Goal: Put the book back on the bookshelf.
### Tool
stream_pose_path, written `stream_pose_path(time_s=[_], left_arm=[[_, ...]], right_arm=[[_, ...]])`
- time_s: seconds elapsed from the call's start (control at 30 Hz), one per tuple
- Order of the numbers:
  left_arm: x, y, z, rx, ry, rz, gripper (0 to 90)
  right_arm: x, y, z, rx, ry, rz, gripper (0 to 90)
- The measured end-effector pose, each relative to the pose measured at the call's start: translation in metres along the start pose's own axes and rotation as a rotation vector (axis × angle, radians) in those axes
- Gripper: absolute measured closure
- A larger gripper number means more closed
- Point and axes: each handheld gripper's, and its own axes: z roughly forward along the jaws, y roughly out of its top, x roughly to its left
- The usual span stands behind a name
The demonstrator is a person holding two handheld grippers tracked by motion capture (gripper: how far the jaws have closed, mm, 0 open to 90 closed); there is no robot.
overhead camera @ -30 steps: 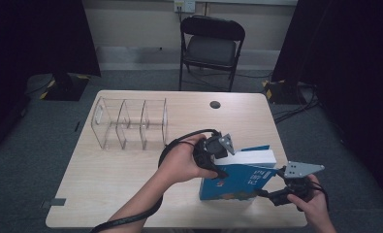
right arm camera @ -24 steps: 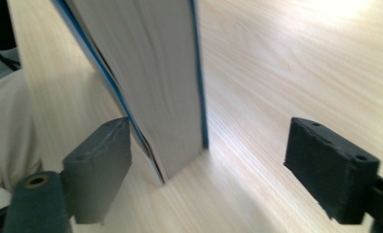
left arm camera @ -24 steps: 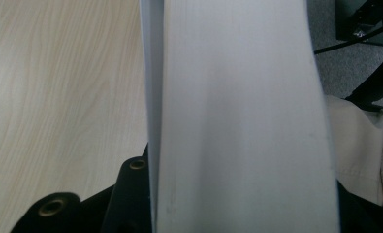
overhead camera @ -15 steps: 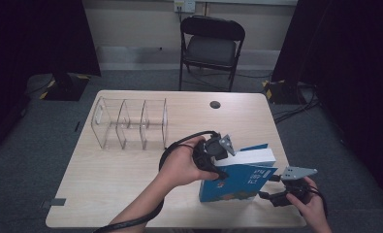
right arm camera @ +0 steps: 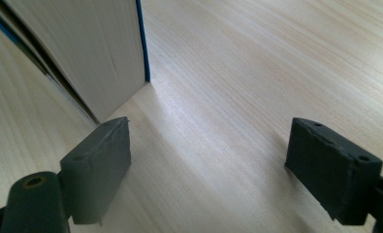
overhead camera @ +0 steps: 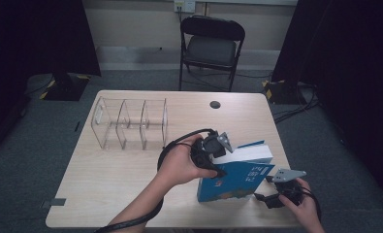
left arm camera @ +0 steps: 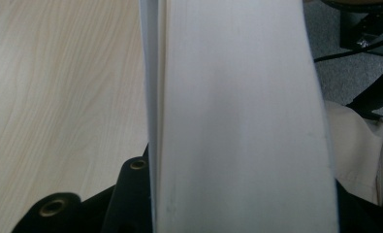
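The left gripper clamps the blue book, propping it upright on the surface at five o'clock; the right gripper, its jaws just opening and empty, waits beside it.

The high view is lit softly from overhead, so the worktop is evenly bright while the room's sides are lost in black. Just ahead of the left hand-held gripper the book's pages are blurred and washed out. A pale sheen is seen between the right hand-held gripper's jaws.
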Motion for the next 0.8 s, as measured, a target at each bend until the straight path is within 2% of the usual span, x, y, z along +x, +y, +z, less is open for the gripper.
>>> stream_pose_path(time_s=[0.13, 0.23, 0.27, 0.3, 0.37, 0.6, 0.63, 0.8], left_arm=[[0.003, -0.004, -0.003, -0.013, 0.000, -0.025, 62.1], [0.004, -0.004, -0.007, -0.005, 0.010, -0.025, 62.2], [0.004, -0.004, -0.007, -0.009, 0.015, -0.039, 62.2], [0.005, -0.004, -0.009, -0.007, 0.020, -0.033, 62.2], [0.007, -0.004, -0.011, -0.006, 0.022, -0.048, 62.2], [0.007, -0.007, -0.016, 0.000, 0.045, -0.061, 62.3], [0.008, -0.009, -0.017, 0.000, 0.049, -0.053, 62.3], [0.010, -0.020, -0.017, -0.034, 0.049, -0.073, 62.2]], right_arm=[[-0.001, -0.001, 0.001, -0.008, 0.001, 0.011, 14.6], [-0.001, -0.002, 0.001, -0.018, -0.002, 0.010, 14.4], [0.000, -0.003, 0.001, -0.024, -0.002, 0.012, 14.2], [0.000, -0.004, 0.001, -0.031, -0.003, 0.016, 13.8], [0.000, -0.006, 0.002, -0.047, -0.007, 0.019, 13.7], [0.000, -0.007, 0.001, -0.055, -0.009, 0.019, 13.8], [0.000, -0.007, 0.001, -0.055, -0.010, 0.019, 13.8], [0.000, -0.007, 0.001, -0.056, -0.010, 0.019, 13.8]])
